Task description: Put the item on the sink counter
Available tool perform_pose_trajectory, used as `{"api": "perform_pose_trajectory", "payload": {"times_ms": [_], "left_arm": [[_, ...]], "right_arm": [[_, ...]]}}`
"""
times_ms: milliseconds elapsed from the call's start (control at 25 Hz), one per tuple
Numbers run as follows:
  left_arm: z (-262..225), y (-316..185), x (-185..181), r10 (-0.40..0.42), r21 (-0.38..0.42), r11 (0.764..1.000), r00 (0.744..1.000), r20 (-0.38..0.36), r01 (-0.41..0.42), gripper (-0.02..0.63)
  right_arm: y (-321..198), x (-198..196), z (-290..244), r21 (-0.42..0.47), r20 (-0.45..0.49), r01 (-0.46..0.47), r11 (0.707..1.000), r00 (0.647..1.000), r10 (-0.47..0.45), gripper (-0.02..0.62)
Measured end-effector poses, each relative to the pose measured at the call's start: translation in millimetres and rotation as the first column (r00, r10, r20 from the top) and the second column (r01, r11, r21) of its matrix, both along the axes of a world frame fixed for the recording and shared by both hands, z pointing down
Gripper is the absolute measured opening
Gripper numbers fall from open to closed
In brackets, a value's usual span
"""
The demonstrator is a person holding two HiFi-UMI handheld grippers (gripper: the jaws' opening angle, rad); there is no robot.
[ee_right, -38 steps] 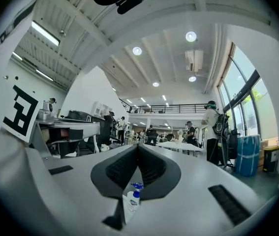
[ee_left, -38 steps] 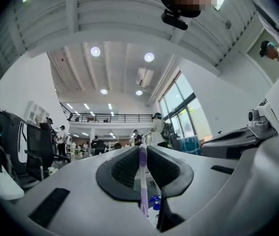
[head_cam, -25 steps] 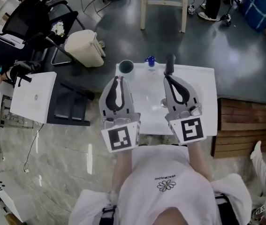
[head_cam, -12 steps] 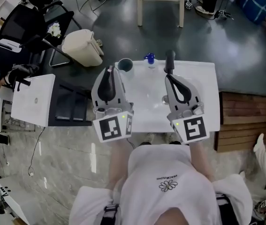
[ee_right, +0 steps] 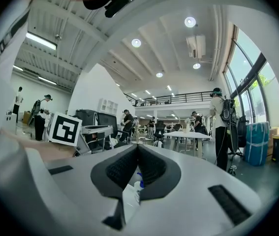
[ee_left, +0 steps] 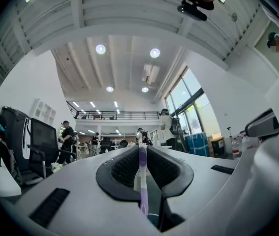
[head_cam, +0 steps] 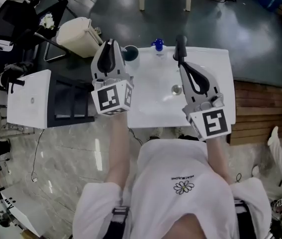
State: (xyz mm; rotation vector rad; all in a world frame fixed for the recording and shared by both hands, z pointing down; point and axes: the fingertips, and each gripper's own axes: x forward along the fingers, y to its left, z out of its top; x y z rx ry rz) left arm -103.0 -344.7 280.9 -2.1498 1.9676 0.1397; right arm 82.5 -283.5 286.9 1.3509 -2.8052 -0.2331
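In the left gripper view a purple toothbrush (ee_left: 142, 181) stands upright between the jaws, its bristled head just past their tips. My left gripper (ee_left: 142, 154) is shut on it. In the head view the left gripper (head_cam: 109, 45) is raised over the left end of the white sink counter (head_cam: 215, 78), beside a dark cup (head_cam: 130, 53). The toothbrush is hidden there. My right gripper (head_cam: 182, 63) hovers over the basin, its jaws closed together on nothing; the right gripper view (ee_right: 138, 146) shows the same.
A blue-capped spray bottle (head_cam: 157, 45) stands at the counter's back edge, and the basin's drain (head_cam: 176, 89) lies beside the right gripper. A cream bin (head_cam: 76, 36) and a white desk (head_cam: 29, 106) are at the left. Wooden decking (head_cam: 260, 113) borders the right.
My left gripper has swung left and away from the basin's middle toward the cup at the counter's left end, turning as it went. The right gripper has barely shifted.
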Motion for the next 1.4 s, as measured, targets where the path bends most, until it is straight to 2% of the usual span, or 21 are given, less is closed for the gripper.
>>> {"api": "perform_pose_trajectory", "payload": {"times_ms": [240, 680, 1160, 1400], "left_arm": [[38, -26, -7, 0.023, -0.090, 0.996, 0.999, 0.027, -0.020, 0.058], [96, -46, -17, 0.027, -0.215, 0.976, 1.000, 0.007, -0.025, 0.058], [139, -51, -15, 0.028, -0.308, 0.951, 1.000, 0.013, -0.023, 0.058], [145, -53, -15, 0.028, -0.308, 0.951, 1.000, 0.011, -0.023, 0.058]], "right_arm": [[-2, -4, 19, -0.050, -0.018, -0.007, 0.999, 1.000, 0.006, 0.012], [2, -12, 45, -0.124, -0.057, -0.009, 0.992, 0.998, 0.002, 0.011], [4, -15, 57, -0.152, -0.075, -0.012, 0.988, 0.997, 0.001, 0.012], [2, -14, 63, -0.174, -0.087, -0.019, 0.985, 0.996, 0.004, 0.011]]}}
